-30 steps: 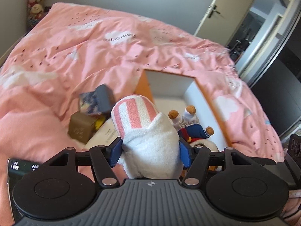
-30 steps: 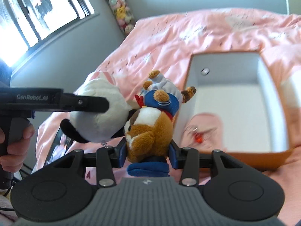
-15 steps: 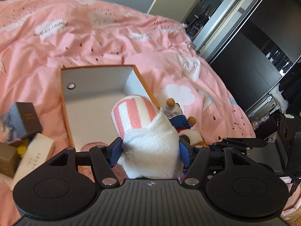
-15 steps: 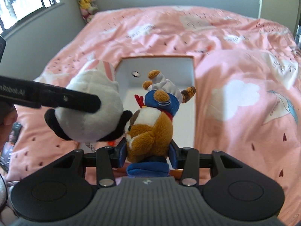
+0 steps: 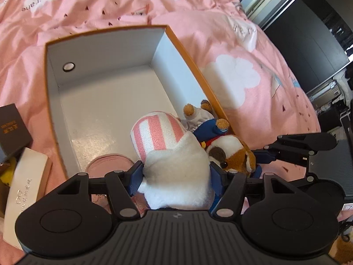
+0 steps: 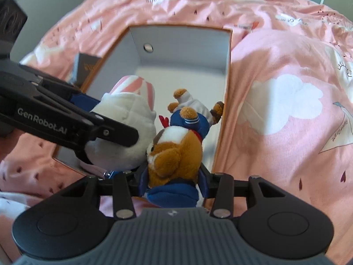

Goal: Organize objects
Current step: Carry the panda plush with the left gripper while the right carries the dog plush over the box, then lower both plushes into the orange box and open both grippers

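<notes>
Left claw clamped on white plush with pink-striped ears; right claw clamped on brown sailor plush. Both held side by side, touching, above near end of open orange box on pink bed. Box directly below and ahead, long axis running away. Inside: only a pink item at near end. Small boxes left of it.

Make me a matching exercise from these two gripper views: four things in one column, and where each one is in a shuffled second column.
1. white plush with a pink-striped ear
2. brown plush in a blue sailor suit
3. orange box
4. dark box with gold lettering

A. on the pink bedding, open, white inside
B. in the right gripper
C. on the bedding outside the orange box
D. in the left gripper

Pairs: 1-D, 2-B, 3-A, 4-C
</notes>
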`<state>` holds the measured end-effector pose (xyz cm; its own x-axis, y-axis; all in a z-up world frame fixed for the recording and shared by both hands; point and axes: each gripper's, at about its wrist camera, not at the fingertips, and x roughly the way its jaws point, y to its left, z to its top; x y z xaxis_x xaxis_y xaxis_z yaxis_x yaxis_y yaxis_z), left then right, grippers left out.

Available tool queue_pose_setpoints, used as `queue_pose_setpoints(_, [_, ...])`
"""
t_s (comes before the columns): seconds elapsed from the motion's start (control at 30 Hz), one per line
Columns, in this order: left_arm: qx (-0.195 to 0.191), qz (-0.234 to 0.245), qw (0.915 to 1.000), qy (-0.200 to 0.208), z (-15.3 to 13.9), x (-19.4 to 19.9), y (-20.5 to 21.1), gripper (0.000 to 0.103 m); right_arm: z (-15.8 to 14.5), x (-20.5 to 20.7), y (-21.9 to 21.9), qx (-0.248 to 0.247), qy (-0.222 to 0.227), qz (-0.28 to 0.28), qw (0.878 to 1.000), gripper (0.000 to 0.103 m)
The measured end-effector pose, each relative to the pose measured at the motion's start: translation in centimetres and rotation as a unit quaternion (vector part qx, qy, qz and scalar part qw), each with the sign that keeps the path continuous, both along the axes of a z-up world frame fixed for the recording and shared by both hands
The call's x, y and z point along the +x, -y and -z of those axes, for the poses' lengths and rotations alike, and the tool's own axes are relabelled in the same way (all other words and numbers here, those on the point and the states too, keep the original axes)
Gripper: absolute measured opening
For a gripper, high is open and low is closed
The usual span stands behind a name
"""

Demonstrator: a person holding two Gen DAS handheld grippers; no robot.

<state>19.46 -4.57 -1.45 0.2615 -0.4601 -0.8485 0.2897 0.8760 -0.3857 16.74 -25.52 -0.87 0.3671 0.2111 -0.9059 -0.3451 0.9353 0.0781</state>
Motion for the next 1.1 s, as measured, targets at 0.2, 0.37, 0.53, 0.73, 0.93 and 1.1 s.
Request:
queue_pose_setpoints(0.2, [0.018,0.015,0.9991,-0.035,2.0,1.4,1.4,0.071,1.4,0.7,-1.2,-0.055,-0.019,-0.034,0.998,0.047])
queue_pose_setpoints(0.37, [0.034,0.027,0.997,-0.064,3.9,1.9,2.3,0.072,1.9,1.1,-2.5,-0.1,-0.025,-0.083,0.991,0.054])
queue_pose_setpoints(0.53, [0.031,0.027,0.9973,-0.06,4.4,1.6,2.2,0.077,1.6,1.9,-2.1,-0.09,-0.042,-0.095,0.991,0.056])
queue_pose_setpoints(0.73, [0.01,0.028,0.9987,-0.041,2.8,1.4,0.9,0.086,0.0,1.7,-2.0,-0.087,-0.032,-0.11,0.99,0.056])
queue_pose_setpoints(0.93, [-0.02,0.031,0.9991,-0.019,0.5,0.8,-0.5,0.074,-1.1,1.9,-2.3,-0.094,-0.022,-0.116,0.988,0.038])
queue_pose_setpoints(1.1, [-0.014,0.04,0.9985,-0.035,2.0,0.4,0.0,0.047,0.5,2.6,-2.5,-0.094,-0.056,-0.125,0.986,0.016])
